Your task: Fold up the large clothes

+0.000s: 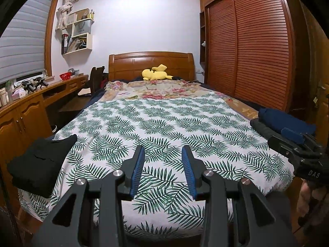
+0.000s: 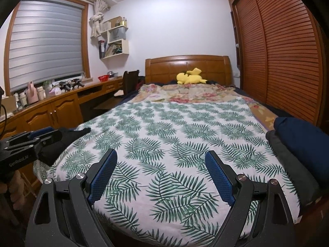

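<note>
Tongs, left (image 1: 163, 154) and right (image 2: 161, 158), gape empty over leaf-print sheet (image 1: 164, 121) (red basket (image 1: 65, 75) contents unclear).

Folded black garment (image 1: 41, 160) left, navy (image 1: 285, 121) on grey (image 1: 265, 129) right

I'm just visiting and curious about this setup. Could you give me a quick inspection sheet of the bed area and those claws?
Surface: leaf-print sheet spread flat on the bed.
Job's things: black folded garment at the left edge; navy and grey folded clothes stacked at the right.
Clutter: yellow plush toy by the headboard.
Grippers: left claw partly open, empty; right claw wide open, empty.
Cables: nothing seen.
Surroundings: slatted wardrobe, desk, window blind.
</note>
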